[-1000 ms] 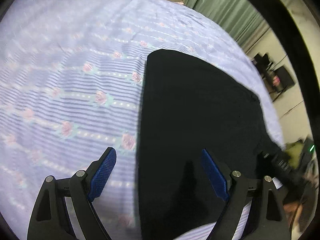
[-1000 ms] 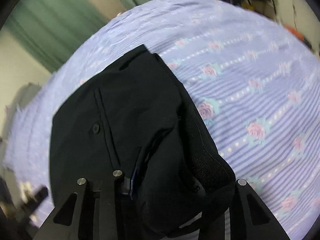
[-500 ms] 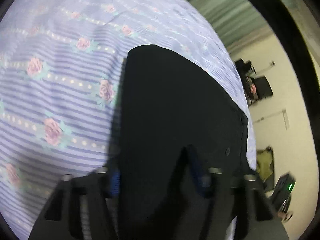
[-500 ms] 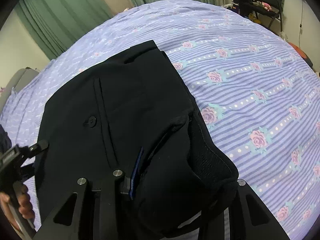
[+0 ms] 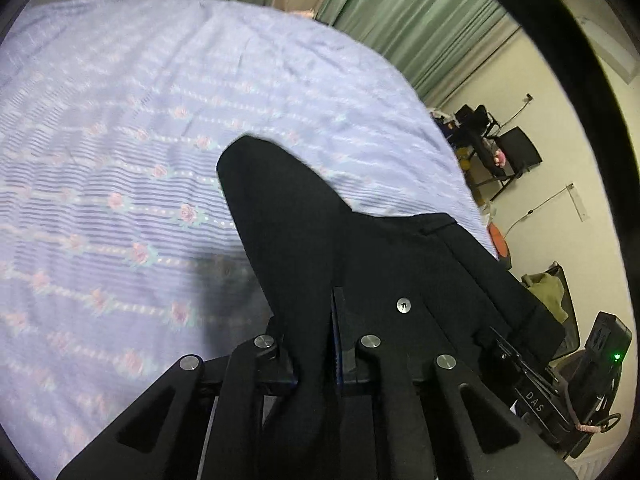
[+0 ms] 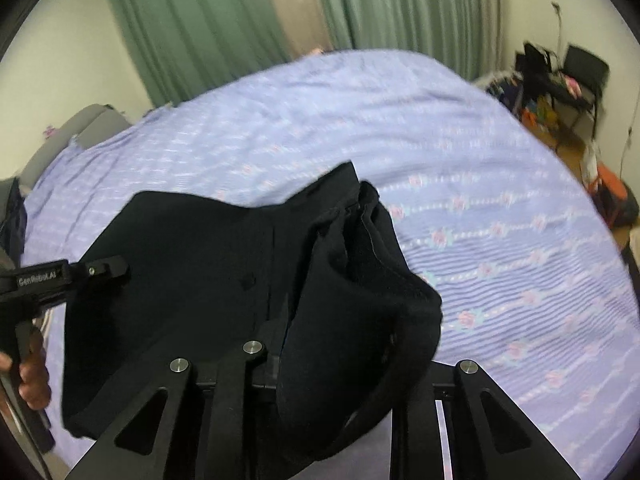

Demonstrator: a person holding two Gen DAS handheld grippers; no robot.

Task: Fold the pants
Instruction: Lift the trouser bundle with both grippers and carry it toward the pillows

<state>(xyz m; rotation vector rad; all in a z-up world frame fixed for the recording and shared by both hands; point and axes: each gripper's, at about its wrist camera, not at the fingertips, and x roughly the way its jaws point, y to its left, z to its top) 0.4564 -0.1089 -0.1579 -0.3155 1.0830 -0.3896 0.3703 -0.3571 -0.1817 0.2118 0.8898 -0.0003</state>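
Observation:
The black pants (image 5: 288, 232) hang lifted above the bed, stretched between both grippers. My left gripper (image 5: 316, 356) is shut on one edge of the pants; its blue pads barely show beside the cloth. My right gripper (image 6: 340, 364) is shut on a bunched fold of the pants (image 6: 192, 272) near the waistband; its fingertips are hidden under the cloth. A rear pocket button (image 6: 248, 282) faces the right wrist camera. The left gripper (image 6: 100, 270) shows at the left of the right wrist view, clamped on the pants' far edge.
The bed has a lilac striped sheet with pink roses (image 5: 120, 160), seen again in the right wrist view (image 6: 500, 220). Green curtains (image 6: 200, 20) hang behind. Chairs and clutter (image 5: 500, 152) stand by the wall, and a device with a green light (image 5: 604, 352) is at the right.
My left gripper closed on the pants' edge. Both grippers rose and lifted the pants off the sheet; the views now tilt up toward the curtains and wall.

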